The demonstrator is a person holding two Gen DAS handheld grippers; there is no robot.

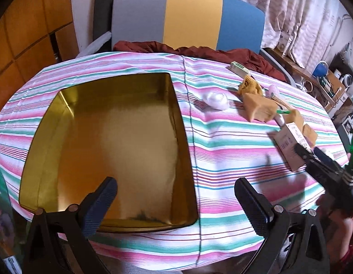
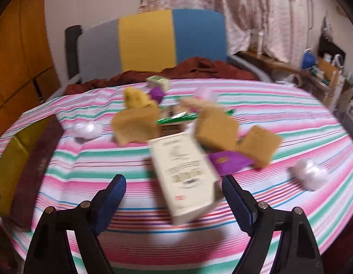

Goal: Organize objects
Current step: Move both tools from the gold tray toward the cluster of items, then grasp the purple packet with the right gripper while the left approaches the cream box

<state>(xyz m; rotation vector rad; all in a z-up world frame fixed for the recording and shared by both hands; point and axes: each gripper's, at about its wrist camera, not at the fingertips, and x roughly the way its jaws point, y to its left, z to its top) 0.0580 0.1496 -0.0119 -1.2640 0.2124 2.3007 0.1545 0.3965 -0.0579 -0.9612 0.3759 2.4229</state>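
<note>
Your right gripper (image 2: 174, 196) has its jaws spread wide, and the cream carton (image 2: 184, 178) lies flat on the striped tablecloth (image 2: 302, 123) between them. The carton sits closer to your right jaw, its near corner just beside that pad, while a clear gap separates it from your left jaw; neither pad presses on it. The view is blurred, so you cannot tell whether the right pad touches the carton's edge. Beyond the jaw tips, past the far end of the carton, you have a cluster of tan sponge blocks (image 2: 216, 129), with a green wrapper (image 2: 176, 118) lying among them and a purple packet (image 2: 229, 161) just ahead of your right jaw. A white wad (image 2: 310, 174) lies off to the right of that jaw, and another white wad (image 2: 86, 129) sits well ahead and to the left of the left jaw.

Your left gripper (image 1: 176, 198) is also wide open with nothing between its pads. The gold tin (image 1: 39, 137) lies open under and ahead of its left jaw, whose tip hangs over the tin's near end; the right jaw stands over bare cloth outside the tin's right wall
</note>
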